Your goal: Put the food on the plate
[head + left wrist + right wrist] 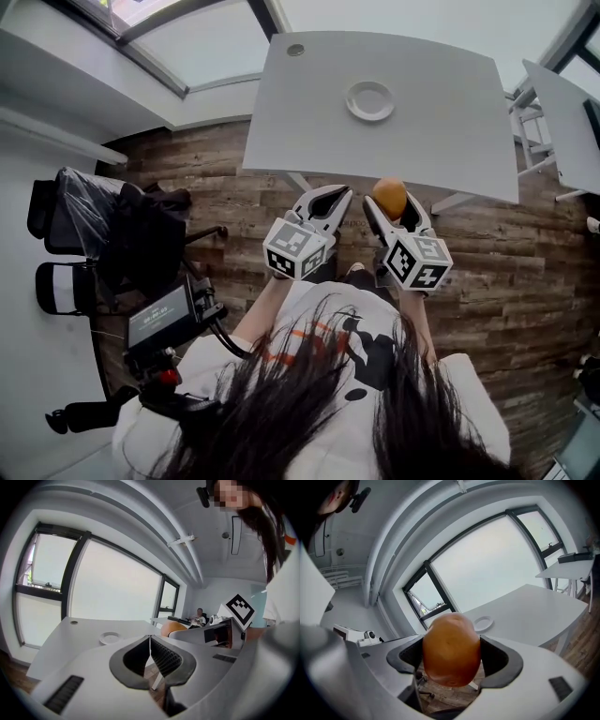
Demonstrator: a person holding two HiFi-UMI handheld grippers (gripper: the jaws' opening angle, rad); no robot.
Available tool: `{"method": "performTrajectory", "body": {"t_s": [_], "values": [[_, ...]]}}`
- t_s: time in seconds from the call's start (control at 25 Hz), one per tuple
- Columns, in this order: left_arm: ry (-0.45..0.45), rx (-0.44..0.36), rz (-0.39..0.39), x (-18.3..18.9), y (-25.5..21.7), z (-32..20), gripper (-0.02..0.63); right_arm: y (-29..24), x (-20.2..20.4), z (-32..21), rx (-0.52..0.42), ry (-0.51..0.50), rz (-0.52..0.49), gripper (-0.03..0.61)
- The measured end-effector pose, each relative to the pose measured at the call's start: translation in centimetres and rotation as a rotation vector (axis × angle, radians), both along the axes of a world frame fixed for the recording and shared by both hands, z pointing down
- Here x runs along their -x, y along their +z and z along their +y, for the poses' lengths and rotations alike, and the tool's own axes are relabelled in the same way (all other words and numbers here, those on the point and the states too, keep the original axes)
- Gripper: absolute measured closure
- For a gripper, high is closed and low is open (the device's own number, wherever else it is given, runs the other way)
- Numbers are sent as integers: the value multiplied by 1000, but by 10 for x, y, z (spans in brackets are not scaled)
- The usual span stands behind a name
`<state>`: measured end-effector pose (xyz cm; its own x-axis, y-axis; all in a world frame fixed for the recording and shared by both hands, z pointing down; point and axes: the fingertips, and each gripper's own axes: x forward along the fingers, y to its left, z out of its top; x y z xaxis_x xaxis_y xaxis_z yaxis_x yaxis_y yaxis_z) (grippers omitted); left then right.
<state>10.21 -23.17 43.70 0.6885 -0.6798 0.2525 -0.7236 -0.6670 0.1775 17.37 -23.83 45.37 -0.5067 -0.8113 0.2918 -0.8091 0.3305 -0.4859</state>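
An orange-brown round food item is clamped between the jaws of my right gripper, held above the wooden floor just short of the table's near edge. A small white plate sits empty near the middle of the white table. My left gripper is beside the right one, its jaws pressed together on nothing. In the left gripper view the food shows to the right of those jaws.
A black chair draped with clear plastic and dark clothing stands to the left. A second white table is at the far right. A small round cap marks the table's far left corner. Another person sits far off.
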Motion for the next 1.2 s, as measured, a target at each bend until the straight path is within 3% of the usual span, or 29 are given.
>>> {"method": "performTrajectory", "body": {"t_s": [0.48, 0.88, 1.2], "values": [[65, -26, 8, 1, -7, -81, 607, 0, -14, -75, -4, 95, 19, 207], [94, -2, 35, 34, -7, -201, 607, -2, 21, -189, 11, 113, 43, 207], [161, -6, 47, 21, -7, -203, 607, 3, 20, -185, 1, 122, 101, 207]]}}
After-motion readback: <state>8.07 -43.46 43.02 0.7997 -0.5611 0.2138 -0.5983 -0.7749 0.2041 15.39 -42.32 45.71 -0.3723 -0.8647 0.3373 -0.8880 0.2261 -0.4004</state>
